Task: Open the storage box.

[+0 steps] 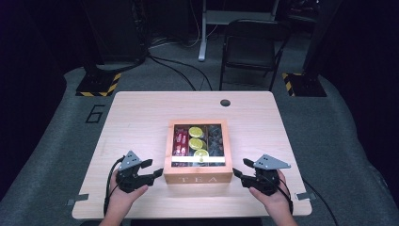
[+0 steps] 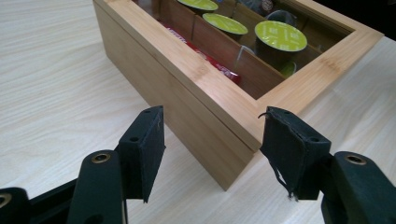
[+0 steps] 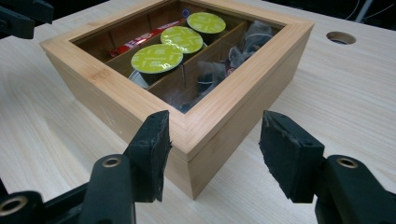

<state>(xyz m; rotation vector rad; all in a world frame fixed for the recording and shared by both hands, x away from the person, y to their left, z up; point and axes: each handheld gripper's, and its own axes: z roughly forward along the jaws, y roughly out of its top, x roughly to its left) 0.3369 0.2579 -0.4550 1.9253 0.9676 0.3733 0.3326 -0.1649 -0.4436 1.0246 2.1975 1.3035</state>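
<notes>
Since it is the biggest thing on the counter (image 1: 141, 113), the wooden tea box (image 1: 198, 178) sets the terms: rigid, fairly heavy, with smooth sides that could slip and a glazed lid likely to lift if caught alone. It sits near the counter's front edge, centred between the hands. Best hold, I judge, is low on the two front corners, below the lid seam. The left tool (image 1: 151, 172) and right tool (image 1: 241, 173) each straddle a corner with jaws parted, pads apart from the wood. Inside lie green-topped pods (image 3: 157, 58), red packets (image 3: 140, 42) and dark sachets (image 3: 245, 39). Nothing blocks either approach.
</notes>
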